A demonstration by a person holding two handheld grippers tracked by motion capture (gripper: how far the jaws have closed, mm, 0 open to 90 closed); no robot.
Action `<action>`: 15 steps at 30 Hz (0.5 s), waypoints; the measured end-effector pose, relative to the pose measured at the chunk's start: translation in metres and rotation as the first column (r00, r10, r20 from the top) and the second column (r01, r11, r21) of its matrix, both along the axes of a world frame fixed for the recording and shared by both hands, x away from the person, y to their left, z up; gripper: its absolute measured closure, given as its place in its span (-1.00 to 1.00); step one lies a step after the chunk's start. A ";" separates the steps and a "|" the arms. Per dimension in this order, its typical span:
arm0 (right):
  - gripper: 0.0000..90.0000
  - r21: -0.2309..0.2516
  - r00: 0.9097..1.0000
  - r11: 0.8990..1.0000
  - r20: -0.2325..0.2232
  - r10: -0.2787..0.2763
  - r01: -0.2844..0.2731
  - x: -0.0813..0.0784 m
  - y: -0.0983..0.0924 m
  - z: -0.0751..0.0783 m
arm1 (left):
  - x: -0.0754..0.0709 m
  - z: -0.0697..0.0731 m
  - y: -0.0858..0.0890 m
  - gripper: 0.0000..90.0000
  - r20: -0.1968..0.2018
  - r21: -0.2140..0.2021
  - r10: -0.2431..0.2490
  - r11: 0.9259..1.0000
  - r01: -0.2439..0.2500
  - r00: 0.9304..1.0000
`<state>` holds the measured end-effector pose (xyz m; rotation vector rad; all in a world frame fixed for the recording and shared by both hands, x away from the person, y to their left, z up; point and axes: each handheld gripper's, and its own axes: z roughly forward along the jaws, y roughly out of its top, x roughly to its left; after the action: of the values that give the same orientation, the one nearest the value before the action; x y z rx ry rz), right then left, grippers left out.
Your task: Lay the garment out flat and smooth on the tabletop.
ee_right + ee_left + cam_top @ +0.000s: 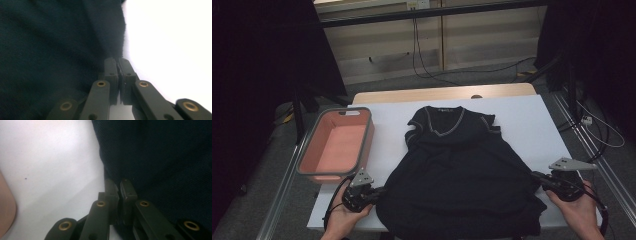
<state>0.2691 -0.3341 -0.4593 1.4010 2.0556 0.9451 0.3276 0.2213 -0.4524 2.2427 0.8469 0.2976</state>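
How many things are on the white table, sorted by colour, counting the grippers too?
Black: 3, the dress, the left gripper, the right gripper
Pink: 1, the bin
Total: 4

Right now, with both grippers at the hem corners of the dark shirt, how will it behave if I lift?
Probably floppy: the dark shirt already lies in soft folds on the white table, so it should sag between the left gripper and right gripper. Likely light. Both look clamped on thin fabric edges, so a corner could slip.
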 end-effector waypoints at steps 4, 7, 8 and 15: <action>0.94 0.009 1.000 1.000 -0.006 -0.020 0.020 -0.007 -0.008 -0.002 | 0.001 0.000 -0.002 0.91 -0.001 -0.012 -0.004 1.000 0.004 1.000; 0.92 0.011 1.000 1.000 0.000 0.001 -0.001 -0.009 -0.005 -0.002 | -0.001 0.002 -0.005 0.80 0.011 -0.004 -0.011 1.000 0.011 1.000; 0.90 0.012 1.000 1.000 0.008 0.015 -0.015 -0.008 -0.004 -0.002 | -0.002 0.004 -0.006 0.72 0.018 -0.001 -0.020 1.000 0.020 1.000; 0.28 0.021 0.998 0.999 0.057 0.041 -0.042 -0.005 0.008 0.006 | -0.009 0.017 -0.018 0.15 0.125 -0.038 -0.035 0.998 0.040 0.992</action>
<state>0.2638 -0.3257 -0.4532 1.3319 2.0462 1.0156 0.3184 0.2034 -0.4349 2.1756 0.7376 0.3944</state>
